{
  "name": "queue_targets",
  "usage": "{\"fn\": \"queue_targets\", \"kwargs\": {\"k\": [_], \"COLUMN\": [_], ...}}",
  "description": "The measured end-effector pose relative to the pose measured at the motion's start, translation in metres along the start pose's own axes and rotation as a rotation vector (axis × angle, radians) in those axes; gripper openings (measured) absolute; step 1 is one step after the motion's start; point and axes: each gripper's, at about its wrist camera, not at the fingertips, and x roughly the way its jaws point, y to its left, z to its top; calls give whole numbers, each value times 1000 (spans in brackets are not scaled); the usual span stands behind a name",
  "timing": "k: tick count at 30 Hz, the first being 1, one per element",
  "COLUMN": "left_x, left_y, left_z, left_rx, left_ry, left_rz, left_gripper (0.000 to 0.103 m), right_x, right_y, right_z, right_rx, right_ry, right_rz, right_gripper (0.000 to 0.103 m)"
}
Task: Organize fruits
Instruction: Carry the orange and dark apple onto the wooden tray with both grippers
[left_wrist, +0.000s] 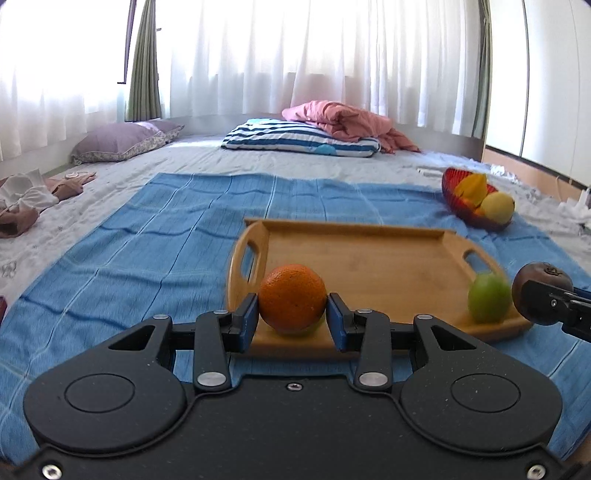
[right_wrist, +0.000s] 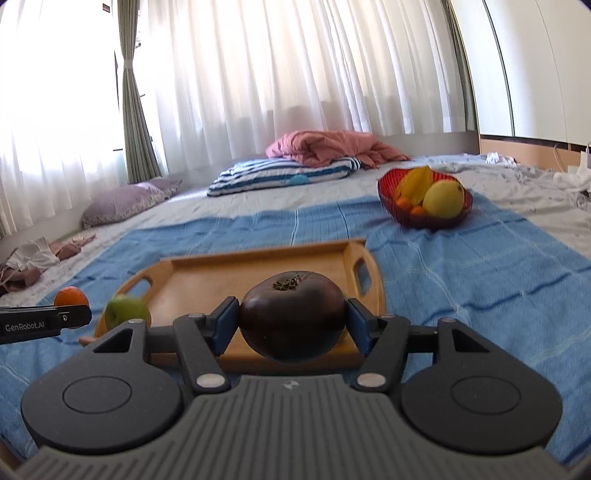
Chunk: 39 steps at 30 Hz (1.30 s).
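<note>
1. At the centre of the left wrist view, the left gripper (left_wrist: 291, 314) pinches an orange (left_wrist: 292, 298) between its blue pads, over the near edge of the tray (left_wrist: 369, 258).
2. At 3 o'clock, an apple (left_wrist: 488, 297) sits on the tray; beside it the right gripper (left_wrist: 543, 299) grips a dark fruit (left_wrist: 532, 282).
3. At 1 o'clock, the bowl (left_wrist: 452, 194) of fruit rests on the blue cloth (left_wrist: 147, 240).
4. At the centre of the right wrist view, the right gripper (right_wrist: 291, 319) clamps the dark fruit (right_wrist: 291, 317) above the tray (right_wrist: 229, 275).
5. At 9 o'clock, the left gripper (right_wrist: 72, 314) carries the orange (right_wrist: 70, 295); the apple (right_wrist: 127, 312) lies just beside.
6. At 1 o'clock stands the bowl (right_wrist: 424, 219).
</note>
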Motion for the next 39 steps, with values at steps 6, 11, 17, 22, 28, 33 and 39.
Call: {"fn": "queue_targets", "kwargs": {"k": [6, 11, 17, 22, 28, 33, 39], "left_x": [10, 30, 63, 91, 127, 150, 166], "left_y": [9, 15, 18, 17, 13, 14, 15], "left_z": [36, 59, 73, 79, 81, 78, 74], "left_rx": [-26, -43, -54, -53, -37, -40, -38], "left_ry": [2, 39, 128, 196, 278, 333, 373], "left_rz": [-36, -57, -77, -79, -68, -50, -35], "left_gripper": [38, 38, 38, 38, 38, 38, 38], "right_x": [16, 36, 68, 93, 119, 134, 148], "right_y": [-11, -14, -22, -24, -27, -25, -24], "right_z": [31, 50, 66, 70, 71, 68, 61], "right_rx": [36, 16, 44, 17, 15, 10, 29], "right_ry": [-4, 10, 93, 152, 242, 291, 320], "right_rz": [9, -1, -1, -20, -37, -44, -43], "right_gripper": [65, 65, 65, 65, 65, 65, 65]}}
